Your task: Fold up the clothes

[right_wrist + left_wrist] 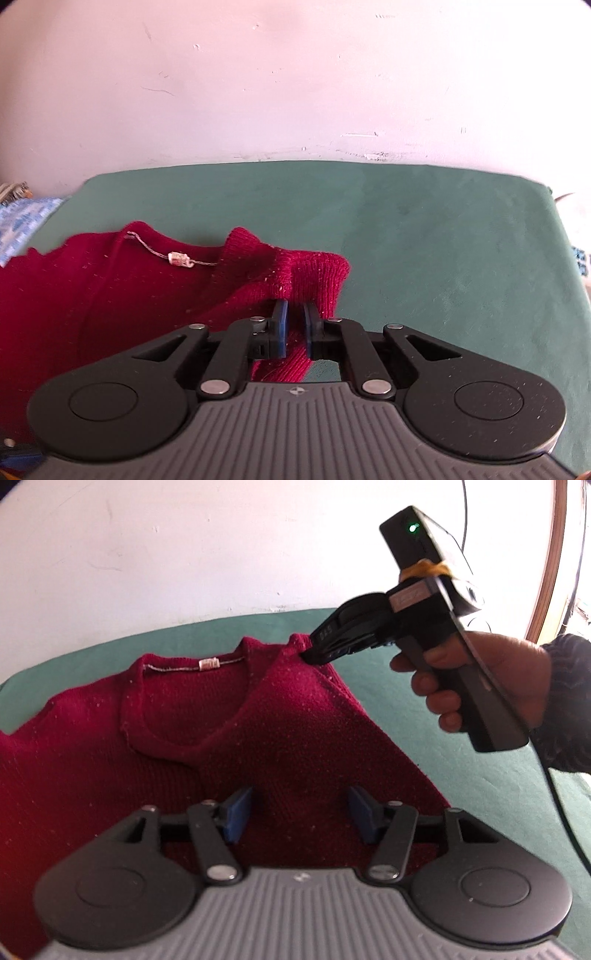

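Observation:
A dark red knitted sweater (258, 720) lies spread on a green cloth-covered surface (461, 738), neck opening and small white label (208, 663) towards the wall. My right gripper (310, 653), held by a person's hand (480, 686), is shut on a ribbed edge of the sweater by the right side of the collar and lifts it slightly. In the right wrist view, the same gripper (294, 317) pinches that ribbed fold (317, 273) between its blue pads. My left gripper (301, 805) hovers open over the sweater's front, with nothing between its pads.
A marked white wall stands right behind the green surface (406, 240). A blue patterned cloth (22, 221) lies off its left edge. A black cable (565, 812) hangs from the right gripper's handle. A bright wooden-framed window is at the far right.

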{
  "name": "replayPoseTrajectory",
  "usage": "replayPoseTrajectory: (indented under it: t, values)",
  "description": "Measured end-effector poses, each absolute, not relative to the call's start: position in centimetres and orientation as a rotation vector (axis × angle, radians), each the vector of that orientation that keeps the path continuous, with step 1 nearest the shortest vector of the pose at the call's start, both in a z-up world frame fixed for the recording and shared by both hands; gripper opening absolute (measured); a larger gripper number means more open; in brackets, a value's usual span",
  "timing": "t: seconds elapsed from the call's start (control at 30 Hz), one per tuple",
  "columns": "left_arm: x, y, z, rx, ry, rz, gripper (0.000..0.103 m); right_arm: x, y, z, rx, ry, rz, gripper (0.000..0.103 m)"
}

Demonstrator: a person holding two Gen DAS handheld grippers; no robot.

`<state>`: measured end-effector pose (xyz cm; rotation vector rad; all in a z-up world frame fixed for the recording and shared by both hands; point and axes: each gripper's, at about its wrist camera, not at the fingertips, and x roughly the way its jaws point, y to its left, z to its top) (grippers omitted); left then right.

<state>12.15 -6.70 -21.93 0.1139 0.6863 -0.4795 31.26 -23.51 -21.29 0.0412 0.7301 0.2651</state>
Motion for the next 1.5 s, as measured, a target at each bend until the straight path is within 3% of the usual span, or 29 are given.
replayPoseTrajectory:
  t: [0.3,0.53,0.67,0.9,0.93,1.0,1.03,1.1,1.2,1.4,1.5]
  values:
    - [11.6,-6.7,-22.4,0.114,0.636,-0.471,0.063,29.5,-23.5,-18.1,0.096,0.652,0.308,0.009]
    - [11.3,-6.9,-22.3,0.130,0.627,-0.456,0.065,30.5,-22.3,-20.6,0.059,0.731,0.303,0.012]
    - [11.2,-7.0,-22.3,0.139,0.622,-0.441,0.068,27.1,-23.4,-18.1,0.124,0.686,0.317,0.016]
    - [11.2,-7.5,-22.0,0.156,0.631,-0.371,0.070,20.7,-22.9,-19.1,0.101,0.829,0.451,0.015]
    - [11.1,-7.6,-21.7,0.168,0.636,-0.366,0.069,20.7,-23.1,-19.3,0.103,0.831,0.441,0.009]
    - [10.6,-7.4,-20.5,0.145,0.652,-0.366,0.056,20.7,-23.4,-19.6,0.104,0.833,0.419,0.006]
    - [10.0,-7.0,-19.8,0.113,0.650,-0.366,0.057,20.5,-23.4,-19.1,0.099,0.825,0.398,0.004]
    - [7.8,-6.4,-18.7,0.087,0.631,-0.359,0.066,20.0,-23.6,-18.2,0.098,0.808,0.368,0.013]
    - [4.6,-5.8,-17.7,0.059,0.633,-0.361,0.067,17.8,-23.9,-17.5,0.166,0.832,0.446,0.013]
    - [-0.1,-6.4,-19.3,0.079,0.729,-0.427,0.047,13.5,-21.8,-19.3,0.107,0.851,0.421,0.010]
    - [-1.1,-6.6,-20.8,0.111,0.762,-0.458,0.047,13.6,-22.1,-18.9,0.165,0.875,0.344,0.006]
